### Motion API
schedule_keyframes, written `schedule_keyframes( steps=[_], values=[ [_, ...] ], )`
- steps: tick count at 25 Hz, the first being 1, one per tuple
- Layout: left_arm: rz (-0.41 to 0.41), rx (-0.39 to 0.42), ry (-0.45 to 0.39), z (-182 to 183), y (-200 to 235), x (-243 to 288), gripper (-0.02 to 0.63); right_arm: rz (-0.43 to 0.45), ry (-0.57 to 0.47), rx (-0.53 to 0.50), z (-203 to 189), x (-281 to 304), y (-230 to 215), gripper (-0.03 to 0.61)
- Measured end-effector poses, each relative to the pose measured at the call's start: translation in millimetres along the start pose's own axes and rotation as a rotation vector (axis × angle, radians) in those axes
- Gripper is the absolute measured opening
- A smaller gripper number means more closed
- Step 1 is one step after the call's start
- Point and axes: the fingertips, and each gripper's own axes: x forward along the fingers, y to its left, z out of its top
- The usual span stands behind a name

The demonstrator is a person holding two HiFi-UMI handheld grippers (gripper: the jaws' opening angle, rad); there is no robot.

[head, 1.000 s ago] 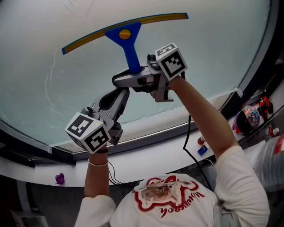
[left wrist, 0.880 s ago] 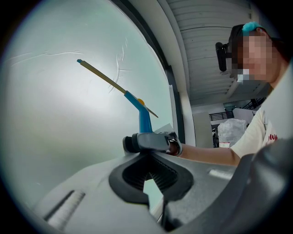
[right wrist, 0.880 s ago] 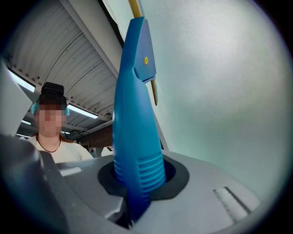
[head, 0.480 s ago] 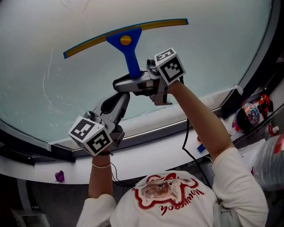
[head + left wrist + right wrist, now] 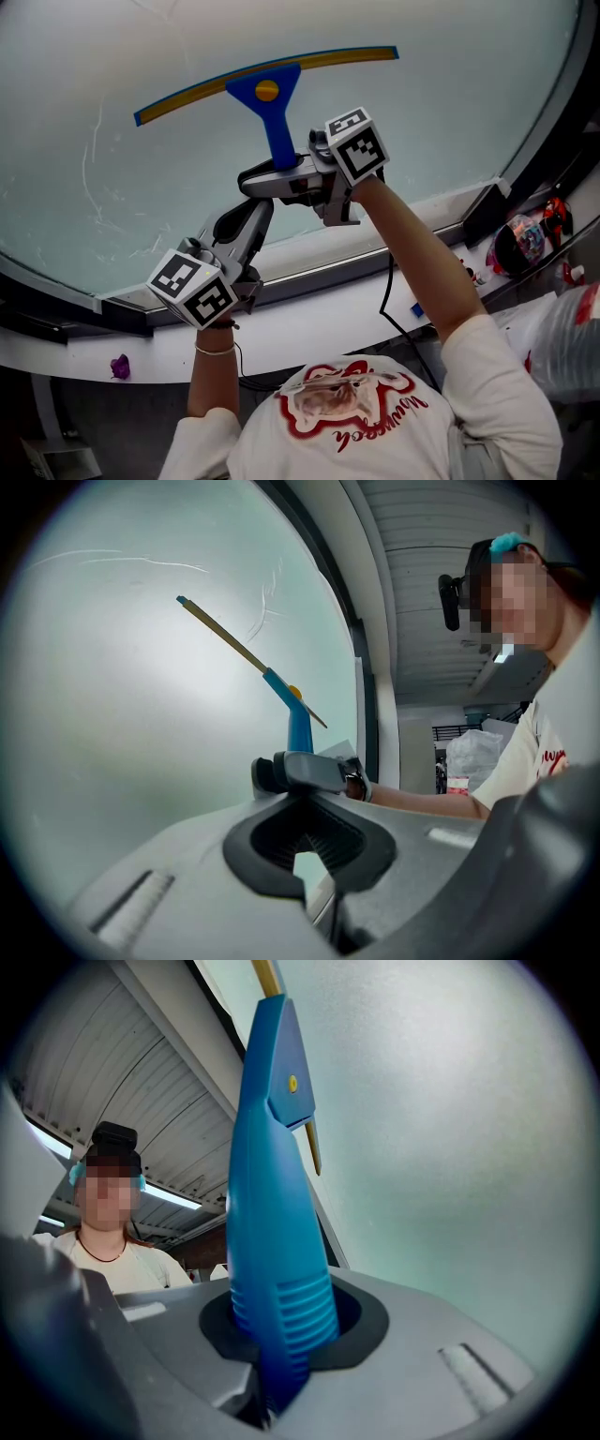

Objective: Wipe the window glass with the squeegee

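Observation:
The squeegee [image 5: 271, 105] has a blue handle and a long yellow-and-blue blade pressed flat on the window glass [image 5: 441, 131]. My right gripper [image 5: 272, 176] is shut on the lower end of that handle. In the right gripper view the ribbed blue handle [image 5: 278, 1241] rises straight out of the right gripper [image 5: 281, 1335]. My left gripper [image 5: 251, 208] is just below and left of the right one, shut and empty, apart from the squeegee. In the left gripper view the left gripper [image 5: 307, 810] points toward the squeegee [image 5: 298, 726]. Thin water streaks [image 5: 94, 178] mark the glass at the left.
A dark window frame [image 5: 375, 264] curves below and to the right of the glass, above a white sill [image 5: 319, 323]. A black cable [image 5: 387, 295] hangs under my right arm. A small purple object [image 5: 119, 366] lies at lower left; colourful items [image 5: 525, 246] and a plastic bag [image 5: 574, 352] sit at right.
The squeegee and my right gripper have slid a little way down the glass. My left gripper has shifted slightly down with them.

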Motion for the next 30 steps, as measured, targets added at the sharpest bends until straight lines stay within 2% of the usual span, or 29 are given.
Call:
schedule_keyframes(
  steps=[6, 20, 30],
  values=[
    [0.010, 0.007, 0.020, -16, -4, -4, 0.002, -0.002, -0.004, 0.010, -17, -1, 0, 0.069],
    [0.026, -0.045, 0.043, -41, -2, -10, 0.002, 0.005, -0.028, 0.064, -42, 0, -9, 0.077],
    [0.038, -0.053, 0.075, -57, -3, -11, 0.002, 0.011, -0.026, 0.087, -58, -3, -13, 0.081]
  ],
)
